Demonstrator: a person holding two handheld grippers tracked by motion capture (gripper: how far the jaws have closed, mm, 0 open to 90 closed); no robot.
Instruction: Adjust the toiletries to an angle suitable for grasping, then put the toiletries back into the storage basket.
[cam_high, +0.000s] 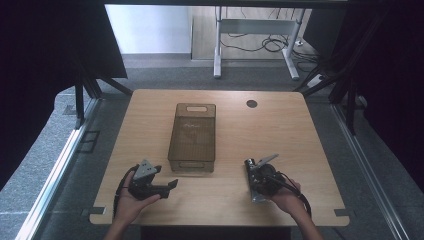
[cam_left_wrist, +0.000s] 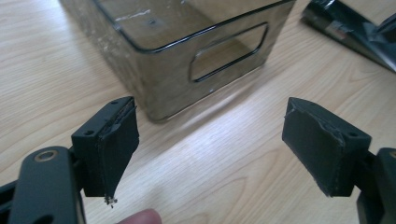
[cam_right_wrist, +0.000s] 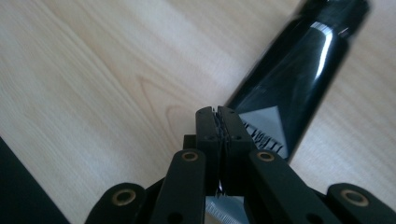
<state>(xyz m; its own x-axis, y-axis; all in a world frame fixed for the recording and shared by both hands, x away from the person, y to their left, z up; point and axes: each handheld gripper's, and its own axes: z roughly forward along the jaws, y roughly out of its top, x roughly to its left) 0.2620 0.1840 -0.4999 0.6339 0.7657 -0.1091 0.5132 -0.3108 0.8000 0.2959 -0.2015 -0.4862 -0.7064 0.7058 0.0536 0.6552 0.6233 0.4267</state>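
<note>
Basically nothing's packed yet, by my read. Wooden table (cam_high: 300, 130) carries a smoky see-through bin (cam_high: 192, 162) at its middle, long side running away from the person, w/ cut-out grip holes at both ends; the inside looks empty. The black glossy tube-like pack (cam_right_wrist: 299, 70) w/ a grey label lies flat on the table, outside the bin, off its near right corner, approx. beside the right tool (cam_right_wrist: 218, 114). That tool's jaws are pressed together w/ nothing visible between the pads, so the pack isn't gripped; can't tell if they touch it. Left tool (cam_left_wrist: 210, 112) is spread wide, empty, aimed at the bin's near end wall, close but apart. Left to do, I'd say: grab pack, lift, drop in bin.
</note>
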